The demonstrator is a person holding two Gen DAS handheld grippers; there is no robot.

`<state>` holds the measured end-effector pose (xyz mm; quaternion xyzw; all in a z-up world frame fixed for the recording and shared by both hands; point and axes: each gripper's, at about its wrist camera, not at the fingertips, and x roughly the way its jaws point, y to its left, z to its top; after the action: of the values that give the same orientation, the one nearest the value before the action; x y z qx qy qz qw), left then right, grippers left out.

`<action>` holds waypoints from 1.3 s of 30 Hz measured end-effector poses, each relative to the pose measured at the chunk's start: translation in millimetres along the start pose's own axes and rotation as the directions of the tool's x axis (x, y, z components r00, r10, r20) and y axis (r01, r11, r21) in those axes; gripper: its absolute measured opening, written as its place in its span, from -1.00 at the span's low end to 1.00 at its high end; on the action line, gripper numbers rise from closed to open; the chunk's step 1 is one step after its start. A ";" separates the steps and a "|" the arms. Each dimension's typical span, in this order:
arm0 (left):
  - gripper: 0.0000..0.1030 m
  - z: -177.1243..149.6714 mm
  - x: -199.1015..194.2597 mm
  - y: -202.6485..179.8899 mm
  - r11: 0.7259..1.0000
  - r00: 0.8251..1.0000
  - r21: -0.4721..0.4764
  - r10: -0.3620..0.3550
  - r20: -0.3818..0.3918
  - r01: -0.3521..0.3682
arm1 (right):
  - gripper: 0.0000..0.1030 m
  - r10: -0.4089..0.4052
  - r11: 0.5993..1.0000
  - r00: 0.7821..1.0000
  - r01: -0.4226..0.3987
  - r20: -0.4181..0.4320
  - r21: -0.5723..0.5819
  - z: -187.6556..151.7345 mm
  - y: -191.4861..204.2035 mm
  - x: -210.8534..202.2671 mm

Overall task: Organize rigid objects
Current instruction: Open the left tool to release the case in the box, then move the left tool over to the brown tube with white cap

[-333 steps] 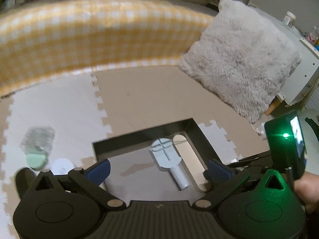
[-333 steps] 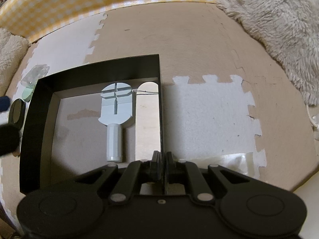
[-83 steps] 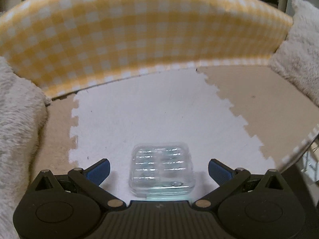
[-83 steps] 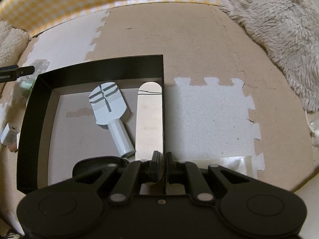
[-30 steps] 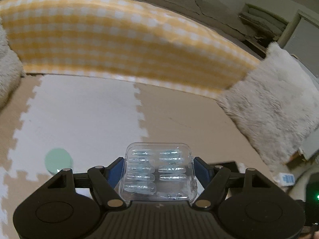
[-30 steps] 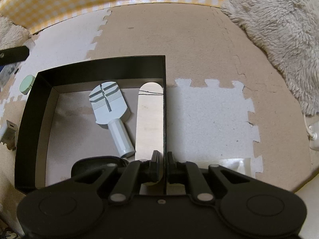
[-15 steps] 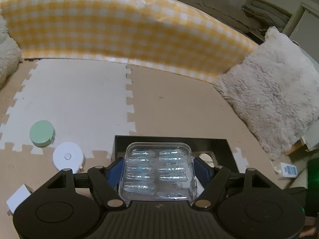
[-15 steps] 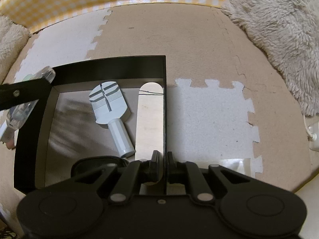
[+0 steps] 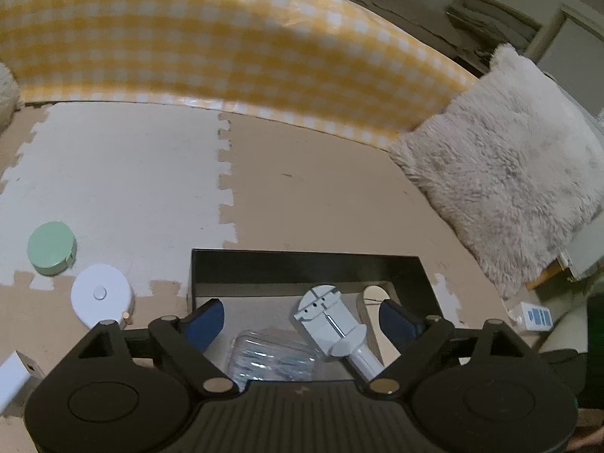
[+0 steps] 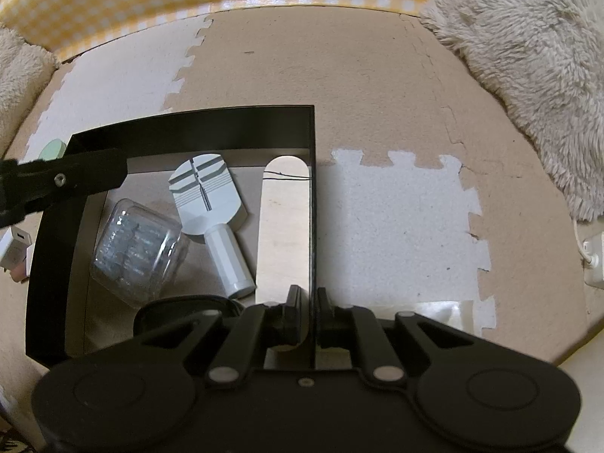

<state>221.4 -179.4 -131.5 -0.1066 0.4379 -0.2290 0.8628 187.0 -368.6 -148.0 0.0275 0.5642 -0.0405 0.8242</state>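
Half a second ago the clear plastic case [image 10: 139, 251] sat pinched between the left fingers; now it lies on the floor of the black tray [image 10: 196, 126], lower left in the right wrist view, just beside the grey paddle-shaped tool [image 10: 209, 204], contact unclear. Left gripper [image 9: 300, 321] fingers spread wide, blue pads [image 9: 205, 319] apart, nothing between them, hovering above the tray with the case [image 9: 273, 358] low centre of the left wrist view. Right gripper [image 10: 309, 302] fingers pressed onto the tray's right wall, pinching that thin black edge at bottom centre. Tool handle points toward the lower frame. Outside the tray, left side of the left wrist view: green round tin [image 9: 51, 247], white round puck [image 9: 102, 298], white block [image 9: 15, 379] at the far left edge. Fluffy cushion [image 9: 509, 185] at right, yellow checked cloth [image 9: 226, 45] across the top.
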 end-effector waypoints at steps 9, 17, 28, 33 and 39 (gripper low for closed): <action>0.73 2.5 -5.7 -8.6 0.997 0.999 0.083 0.008 -0.053 -0.003 | -0.82 0.002 1.000 1.000 -0.002 0.001 0.003 -0.2 -1.1 0.2; 0.81 3.8 -14.0 -13.9 0.990 0.997 0.137 0.022 -0.078 -0.011 | -0.82 0.005 1.000 1.000 -0.005 0.001 0.006 -0.2 -1.2 0.3; 1.00 -3.3 -37.8 -9.9 0.986 0.993 0.160 0.067 -0.095 -0.051 | -0.82 0.004 1.000 1.000 -0.004 0.001 0.004 0.0 -1.1 0.2; 1.00 -15.1 -48.8 2.4 0.985 0.990 0.158 0.086 -0.110 -0.068 | -0.82 0.003 1.000 1.000 -0.003 0.002 0.003 0.0 -0.4 0.3; 1.00 -23.5 -64.8 18.5 0.981 0.987 0.164 0.126 -0.104 -0.108 | -0.82 0.001 1.000 1.000 -0.001 0.003 0.002 0.2 0.7 0.5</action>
<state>174.9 -131.2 -106.7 0.0009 0.4723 -0.2175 0.8542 187.4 -368.0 -148.4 0.0286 0.5631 -0.0404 0.8249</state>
